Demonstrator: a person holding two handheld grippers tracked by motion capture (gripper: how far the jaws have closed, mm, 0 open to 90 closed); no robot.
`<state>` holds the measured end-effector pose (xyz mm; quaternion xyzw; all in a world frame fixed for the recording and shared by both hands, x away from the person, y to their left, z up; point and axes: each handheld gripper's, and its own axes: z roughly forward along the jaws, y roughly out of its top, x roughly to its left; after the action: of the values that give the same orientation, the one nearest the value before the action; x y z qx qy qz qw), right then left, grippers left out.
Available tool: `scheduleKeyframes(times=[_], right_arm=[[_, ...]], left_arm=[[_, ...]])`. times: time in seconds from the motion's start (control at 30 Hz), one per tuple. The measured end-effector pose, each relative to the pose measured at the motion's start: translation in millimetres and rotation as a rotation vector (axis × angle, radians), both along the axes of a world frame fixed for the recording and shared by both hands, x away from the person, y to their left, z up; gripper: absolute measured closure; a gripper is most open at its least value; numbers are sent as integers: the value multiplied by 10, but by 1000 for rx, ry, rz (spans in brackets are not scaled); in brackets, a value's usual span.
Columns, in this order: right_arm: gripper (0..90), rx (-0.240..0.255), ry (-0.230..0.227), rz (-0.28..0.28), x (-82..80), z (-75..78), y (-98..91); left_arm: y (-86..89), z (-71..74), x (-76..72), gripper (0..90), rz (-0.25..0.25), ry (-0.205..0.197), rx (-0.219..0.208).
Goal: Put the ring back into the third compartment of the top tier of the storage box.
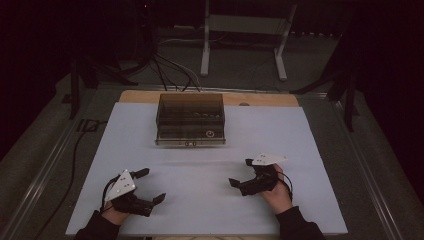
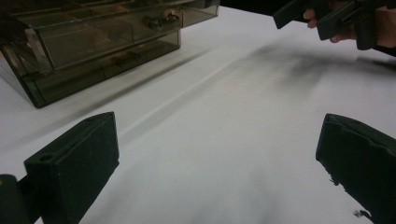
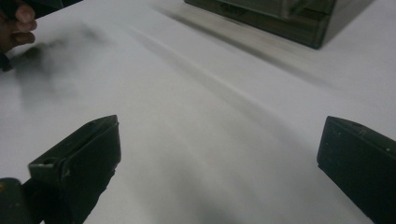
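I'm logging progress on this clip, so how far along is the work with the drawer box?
Nothing looks done yet: the smoky drawer box sits at the far middle of the white table with its drawers closed. The left gripper and right gripper rest near the front edge, jaws wide apart, holding nothing. Reaching for the box and everything after it is left.

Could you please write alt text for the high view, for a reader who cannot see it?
A person's two hands each hold a black two-jaw tool, the left tool and right tool, both open and holding nothing, low over a white table. A smoky see-through plastic drawer box stands at the table's far middle, apart from both tools. The room around is dark.
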<state>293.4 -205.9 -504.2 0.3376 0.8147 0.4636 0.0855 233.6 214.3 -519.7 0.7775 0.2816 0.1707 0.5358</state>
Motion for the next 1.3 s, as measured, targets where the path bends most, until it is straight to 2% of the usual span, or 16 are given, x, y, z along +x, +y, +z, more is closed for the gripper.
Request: scheduleKeyframes(times=[0.4,0.77,1.0,1.07,1.3], right_arm=[[0,-10,10,-67,-129,-80,-317],[0,10,1,-122,-300,-110,-657],[0,30,27,-171,-422,-111,-926],[0,11,23,-183,-455,-116,-975],[0,-2,36,-220,-558,-148,-1122]], left_arm=[[2,1,0,5,-3,-1,-2],[-3,-2,0,5,-2,1,0],[-4,4,1,5,-3,-2,-5],[-6,3,1,5,-3,1,-5],[-9,4,-2,5,-5,-1,-1]])
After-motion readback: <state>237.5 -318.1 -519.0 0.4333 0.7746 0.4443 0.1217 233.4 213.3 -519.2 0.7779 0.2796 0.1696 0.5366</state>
